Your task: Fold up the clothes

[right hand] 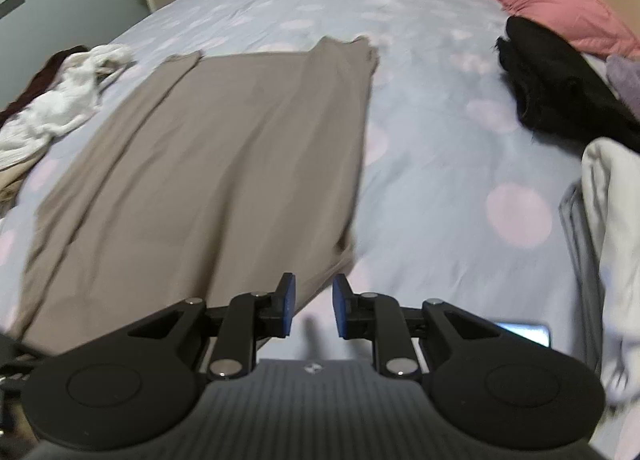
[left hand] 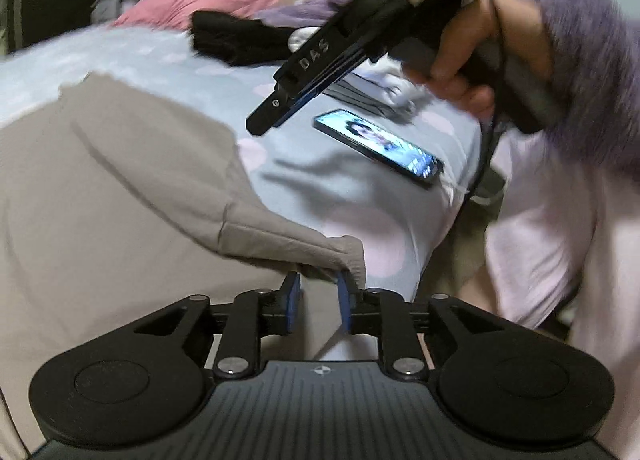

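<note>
Across the bed (right hand: pixel 420 72), whose soft pale blue cover is dotted with faint pink circles, a taupe garment (right hand: pixel 224 164) lies spread out flat as a long, smooth, thin-knit panel with a few lengthwise creases. Its near corner (left hand: pixel 344 256) has a stitched hem and sits just at the tips of the left gripper (left hand: pixel 319 294), whose blue-padded fingers (left hand: pixel 294 292) stand slightly apart with nothing pinched between them. The right gripper (right hand: pixel 314 296) hangs above the garment's near right edge, its fingers also a little apart and empty; in the left wrist view it shows as a long black bar held by a hand (left hand: pixel 472 56) in a fuzzy purple sleeve (left hand: pixel 588 48). A glossy phone (left hand: pixel 380 146) with a lit screen lies flat on the cover beside the garment. Farther off are a crumpled black fleecy heap (right hand: pixel 560 88), a pink pillow (right hand: pixel 560 8), and a wrinkled white cloth (right hand: pixel 60 104) at the left edge.
</note>
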